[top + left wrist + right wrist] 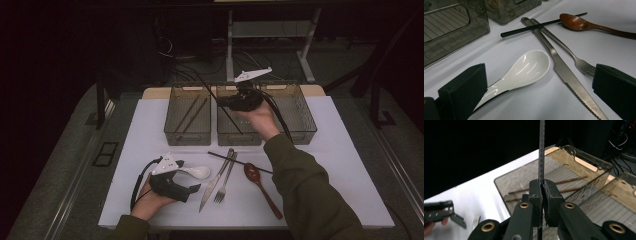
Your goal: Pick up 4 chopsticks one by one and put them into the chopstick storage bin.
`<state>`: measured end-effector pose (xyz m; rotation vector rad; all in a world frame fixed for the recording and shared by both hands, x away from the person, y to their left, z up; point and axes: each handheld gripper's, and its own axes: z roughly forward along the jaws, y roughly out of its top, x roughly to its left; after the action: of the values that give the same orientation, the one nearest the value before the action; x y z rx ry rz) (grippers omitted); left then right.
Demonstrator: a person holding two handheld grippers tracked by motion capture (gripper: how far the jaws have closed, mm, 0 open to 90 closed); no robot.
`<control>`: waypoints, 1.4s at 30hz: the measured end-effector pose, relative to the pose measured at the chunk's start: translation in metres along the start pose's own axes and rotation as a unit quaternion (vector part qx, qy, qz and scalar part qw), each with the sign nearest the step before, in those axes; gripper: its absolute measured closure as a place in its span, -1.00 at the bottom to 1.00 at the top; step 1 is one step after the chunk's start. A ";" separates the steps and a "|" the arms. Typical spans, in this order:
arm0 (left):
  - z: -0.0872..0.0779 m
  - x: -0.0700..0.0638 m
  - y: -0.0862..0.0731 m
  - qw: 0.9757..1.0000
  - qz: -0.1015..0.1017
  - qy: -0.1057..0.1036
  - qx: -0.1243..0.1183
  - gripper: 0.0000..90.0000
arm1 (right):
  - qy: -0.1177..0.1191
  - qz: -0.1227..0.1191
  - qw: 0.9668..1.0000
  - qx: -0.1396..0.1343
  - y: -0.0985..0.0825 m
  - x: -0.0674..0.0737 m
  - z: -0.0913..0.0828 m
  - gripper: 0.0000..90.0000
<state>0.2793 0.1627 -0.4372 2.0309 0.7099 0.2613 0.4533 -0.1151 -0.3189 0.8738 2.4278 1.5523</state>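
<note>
White and matte, the tabletop (150, 150) stands in a dark room, with cables and a metal frame on the floor behind it.

At the far middle, the right claw (541, 192) is closed on a thin black chopstick (220, 105), which is held above the bins; its far end points up and to the left over the left bin (187, 131). This bin is of smoky clear plastic with a ribbed floor, and two brown chopsticks (571, 184) lie inside it. Two more bins of the same kind stand to the right in one row, the middle bin (239, 136) and the right bin (300, 120).

At the near left, the left claw (539, 85) is open and low over the tabletop. A white glossy ceramic spoon (524, 68) lies between its jaws, with the handle beside one black pad; I cannot tell if they touch.

Right of the spoon lie a steel knife (569, 75) with a serrated edge and a steel fork (574, 58), side by side. A second black chopstick (541, 25) rests across their handles. A brown wooden spoon (579, 23) lies at the right of them.
</note>
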 end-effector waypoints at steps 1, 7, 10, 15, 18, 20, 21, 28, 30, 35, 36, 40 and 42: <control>0.000 0.000 0.000 1.000 0.000 -0.001 0.000 -1.00 | -0.002 0.001 1.000 0.000 0.002 0.000 0.003 0.89; 0.000 -0.001 0.000 1.000 0.002 -0.002 0.001 -1.00 | -0.007 0.001 1.000 -0.008 0.014 0.001 0.019 0.89; 0.000 -0.001 0.000 1.000 0.003 -0.004 0.001 -1.00 | -0.008 0.003 1.000 -0.013 0.020 0.002 0.026 0.89; 0.001 -0.003 0.001 1.000 0.008 -0.004 0.000 -1.00 | -0.009 0.007 1.000 -0.019 0.027 0.004 0.040 0.89; 0.000 -0.002 0.000 1.000 0.006 -0.005 -0.001 -1.00 | -0.010 0.009 1.000 -0.021 0.030 0.005 0.049 0.89; 0.000 -0.002 0.000 1.000 0.007 -0.006 -0.001 -1.00 | -0.011 0.011 1.000 -0.023 0.031 0.006 0.055 0.89; 0.000 -0.002 0.001 1.000 0.007 -0.006 0.000 -1.00 | -0.011 0.012 1.000 -0.023 0.032 0.006 0.058 0.89; -0.001 -0.002 0.001 1.000 0.008 -0.008 -0.003 -1.00 | -0.008 0.013 1.000 -0.022 0.034 0.010 0.078 0.89; -0.001 -0.002 0.001 1.000 0.008 -0.009 -0.003 -1.00 | -0.009 0.015 1.000 -0.022 0.035 0.011 0.083 0.89; -0.001 -0.002 0.001 1.000 0.007 -0.011 -0.003 -1.00 | -0.007 0.016 1.000 -0.024 0.034 0.015 0.094 0.89; -0.001 -0.003 0.001 1.000 0.004 -0.011 -0.005 -1.00 | -0.007 0.016 1.000 -0.020 0.032 0.016 0.097 0.89; -0.002 -0.002 0.001 1.000 0.010 -0.012 0.000 -1.00 | -0.008 0.013 1.000 -0.002 0.025 0.018 0.107 0.89; -0.001 -0.003 0.001 1.000 0.010 -0.013 -0.001 -1.00 | -0.009 0.014 1.000 0.004 0.021 0.019 0.111 0.89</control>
<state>0.2769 0.1615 -0.4354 2.0361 0.6725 0.2461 0.4904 -0.0110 -0.3482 0.9222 2.4207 1.5373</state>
